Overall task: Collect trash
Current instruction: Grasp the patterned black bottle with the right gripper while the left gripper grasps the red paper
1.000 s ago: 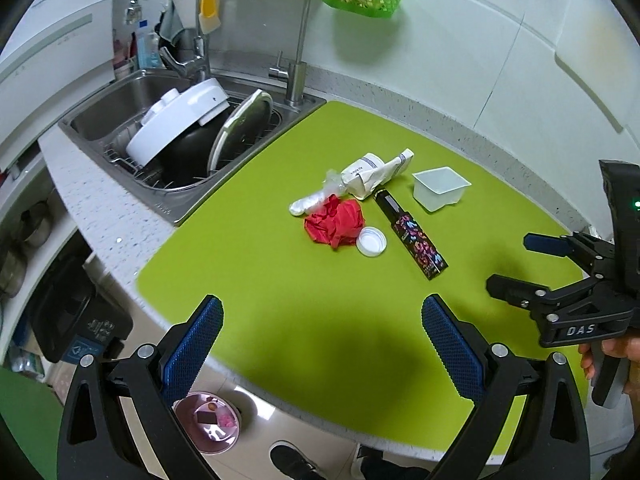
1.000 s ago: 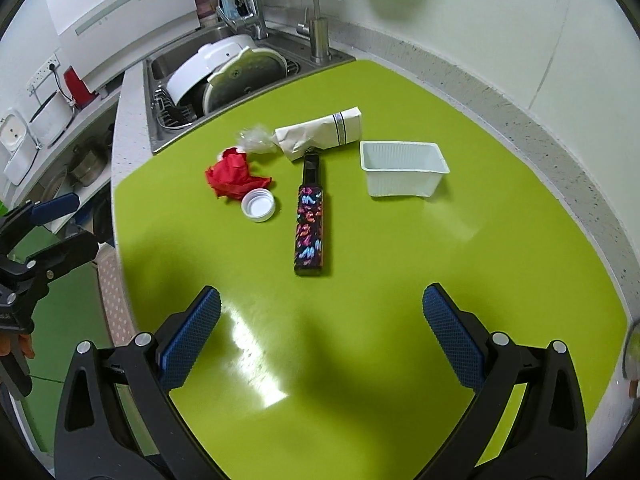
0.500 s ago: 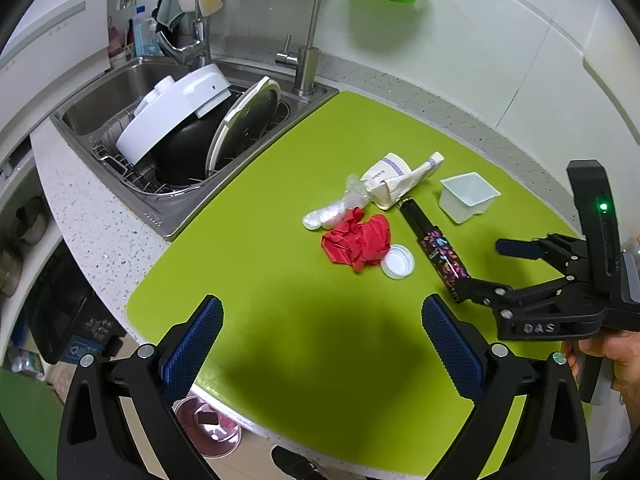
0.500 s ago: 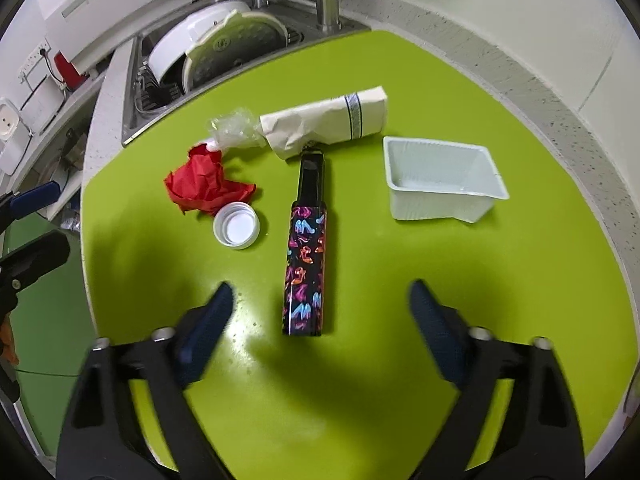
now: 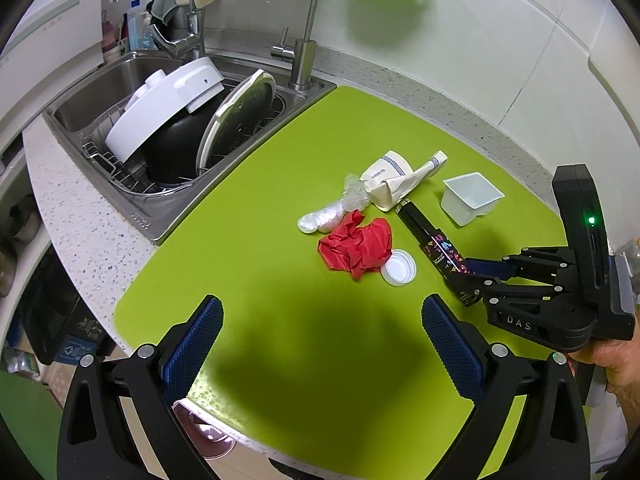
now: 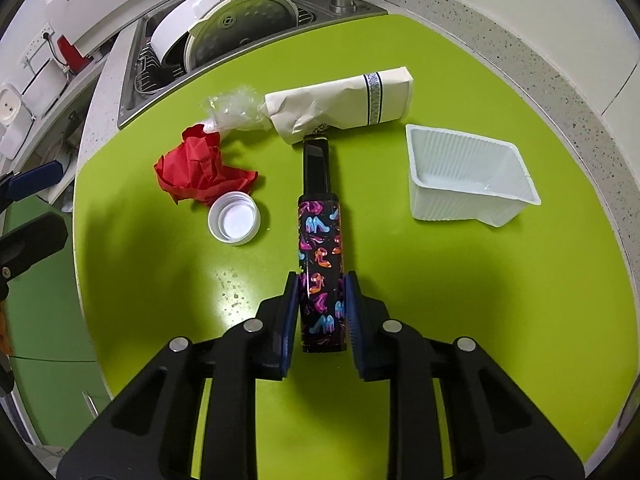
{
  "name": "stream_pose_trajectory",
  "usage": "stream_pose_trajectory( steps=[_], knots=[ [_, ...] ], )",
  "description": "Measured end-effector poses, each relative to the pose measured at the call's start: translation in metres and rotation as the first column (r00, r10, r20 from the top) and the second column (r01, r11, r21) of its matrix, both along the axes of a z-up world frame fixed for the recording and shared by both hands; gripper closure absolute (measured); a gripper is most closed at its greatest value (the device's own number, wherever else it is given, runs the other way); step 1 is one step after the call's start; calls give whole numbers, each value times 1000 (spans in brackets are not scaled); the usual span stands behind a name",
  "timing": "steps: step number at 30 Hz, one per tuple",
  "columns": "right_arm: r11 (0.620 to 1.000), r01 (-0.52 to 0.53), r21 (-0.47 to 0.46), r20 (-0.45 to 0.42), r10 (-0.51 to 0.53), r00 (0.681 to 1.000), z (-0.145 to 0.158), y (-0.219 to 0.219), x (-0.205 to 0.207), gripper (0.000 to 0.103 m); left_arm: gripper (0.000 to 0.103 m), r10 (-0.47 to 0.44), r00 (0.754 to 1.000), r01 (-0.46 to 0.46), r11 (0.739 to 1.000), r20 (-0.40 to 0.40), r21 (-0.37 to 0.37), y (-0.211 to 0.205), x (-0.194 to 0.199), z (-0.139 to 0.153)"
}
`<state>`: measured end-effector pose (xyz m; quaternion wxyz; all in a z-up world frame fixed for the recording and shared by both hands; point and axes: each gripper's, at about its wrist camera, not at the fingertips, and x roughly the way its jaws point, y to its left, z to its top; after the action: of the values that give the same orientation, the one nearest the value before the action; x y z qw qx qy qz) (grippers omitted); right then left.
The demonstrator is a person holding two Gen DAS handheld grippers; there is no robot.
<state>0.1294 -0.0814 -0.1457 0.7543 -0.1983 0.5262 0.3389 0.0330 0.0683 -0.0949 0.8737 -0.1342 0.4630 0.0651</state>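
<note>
Now I have my right gripper (image 6: 322, 312) pinching the near end of the black shoe-print tube (image 6: 320, 248), its jaws just closed, on the lime-green mat (image 6: 460, 280). Next, I judge, comes a level lift. My left gripper (image 5: 320, 340) hangs spread, empty. One white ribbed plastic tray (image 6: 464, 176), one cream paper roll (image 6: 340, 104), one red crumpled paper (image 6: 200, 168), one clear wrapper (image 6: 232, 108), one white cap (image 6: 234, 218).
</note>
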Motion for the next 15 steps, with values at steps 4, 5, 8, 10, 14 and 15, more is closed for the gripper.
stream_pose_trajectory(
  steps=[4,5,8,10,14,15],
  knots=[
    [1000,4,19,8,-5,1000,4,-3,0,81,7,-7,1000,7,1000,1,-3,-3,3,0],
    [1000,6,24,12,-7,1000,7,-5,0,81,7,-10,1000,10,1000,2,-3,-3,4,0],
    [999,7,38,20,-8,1000,12,-9,-2,81,7,-19,1000,19,1000,2,-3,-6,8,-1],
    [998,8,55,31,-10,999,19,-13,-5,81,7,-24,1000,24,1000,3,-4,-8,11,-1],
    [997,7,79,46,-10,999,32,-20,-8,81,7,-35,999,35,999,3,-8,-13,19,-3],
    [996,9,83,49,-13,999,35,-22,-9,81,7,-38,999,38,999,2,-7,-14,21,-3]
  ],
)
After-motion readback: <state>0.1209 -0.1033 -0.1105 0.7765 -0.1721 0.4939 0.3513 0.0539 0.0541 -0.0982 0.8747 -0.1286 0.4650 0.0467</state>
